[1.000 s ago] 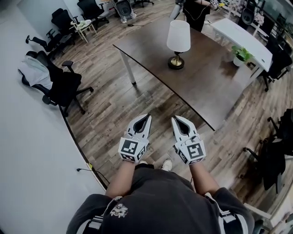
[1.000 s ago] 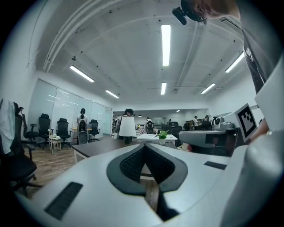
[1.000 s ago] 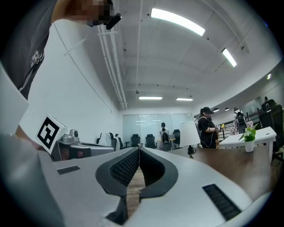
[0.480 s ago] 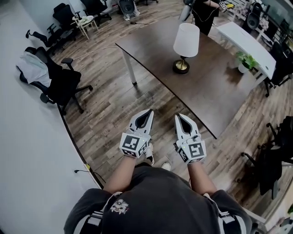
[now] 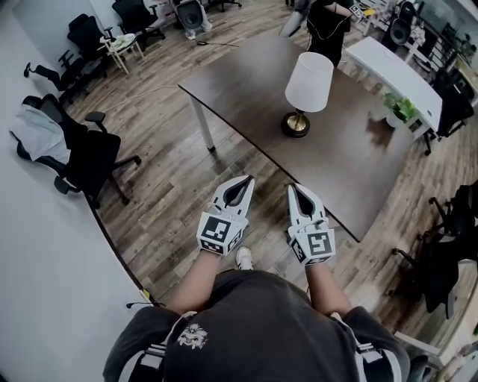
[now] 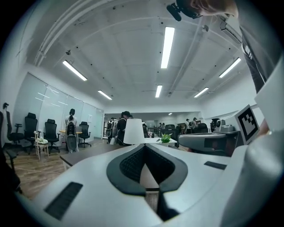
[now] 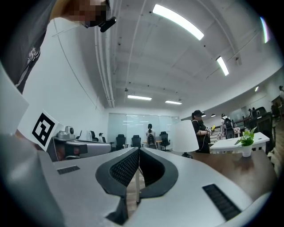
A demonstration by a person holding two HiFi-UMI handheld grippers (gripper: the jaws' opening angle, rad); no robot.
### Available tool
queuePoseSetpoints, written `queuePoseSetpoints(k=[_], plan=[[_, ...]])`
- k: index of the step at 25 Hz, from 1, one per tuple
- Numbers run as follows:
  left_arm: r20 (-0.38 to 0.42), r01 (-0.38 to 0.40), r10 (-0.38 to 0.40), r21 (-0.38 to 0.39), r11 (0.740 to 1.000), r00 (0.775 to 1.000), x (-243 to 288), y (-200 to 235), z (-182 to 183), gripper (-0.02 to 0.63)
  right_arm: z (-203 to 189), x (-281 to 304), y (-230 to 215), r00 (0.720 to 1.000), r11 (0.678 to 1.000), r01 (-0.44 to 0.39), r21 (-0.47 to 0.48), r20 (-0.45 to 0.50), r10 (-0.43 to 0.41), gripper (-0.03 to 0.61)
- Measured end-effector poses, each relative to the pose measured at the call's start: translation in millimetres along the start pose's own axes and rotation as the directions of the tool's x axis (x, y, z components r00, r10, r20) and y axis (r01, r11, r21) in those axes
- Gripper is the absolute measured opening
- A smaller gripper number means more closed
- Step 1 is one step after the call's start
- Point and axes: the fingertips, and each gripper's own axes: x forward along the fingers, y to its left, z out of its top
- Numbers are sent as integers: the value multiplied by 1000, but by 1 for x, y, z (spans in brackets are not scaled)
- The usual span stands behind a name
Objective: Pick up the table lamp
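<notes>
Grippers, two, both mine to report. Left gripper [image 5: 248,180]: jaws brought together at the tips, nothing between them, pointing level toward 12 o'clock in the head view. Right gripper [image 5: 293,187]: same condition, jaws closed on nothing, just beside the left one and parallel to it. Both sit over the wood floor [image 5: 168,186], short of the near edge of the dark table [image 5: 239,82]. Table lamp [image 5: 308,82]: upright on that table, white shade over a brass-coloured base, at roughly 1 o'clock from the grippers and well apart from both; neither gripper touches it. I see the shade just above the closed jaws in the left gripper view and to their right in the right gripper view. Potted plant [image 5: 393,107]: at 2 o'clock, near a white desk [image 5: 388,60] beyond the dark table. Person [image 5: 326,22]: standing at the table's far end, 12 to 1 o'clock. Black office chair [image 5: 93,157]: at 9 to 10 o'clock, beside the white wall [image 5: 37,261].
</notes>
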Motion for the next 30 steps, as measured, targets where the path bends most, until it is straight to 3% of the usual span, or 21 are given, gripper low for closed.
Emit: queuePoseSetpoints(k=[5,16,24,30], plan=[[23,86,-86,-8,996,996,15,15,-2,6,0,24,-2,998,998,54,-17,-15,-55,25],[16,158,-157,-29,987,987,48,32,-15,6,-11,46,-9,992,993,105,-48,-70,-108,25],[-14,199,-200,-31,979,980,97,33,-28,6,-25,70,-51,987,991,128,-33,-90,-130,25],[-43,212,-212,-20,977,976,158,30,-40,6,-35,90,-110,985,990,143,-8,-95,-143,25]])
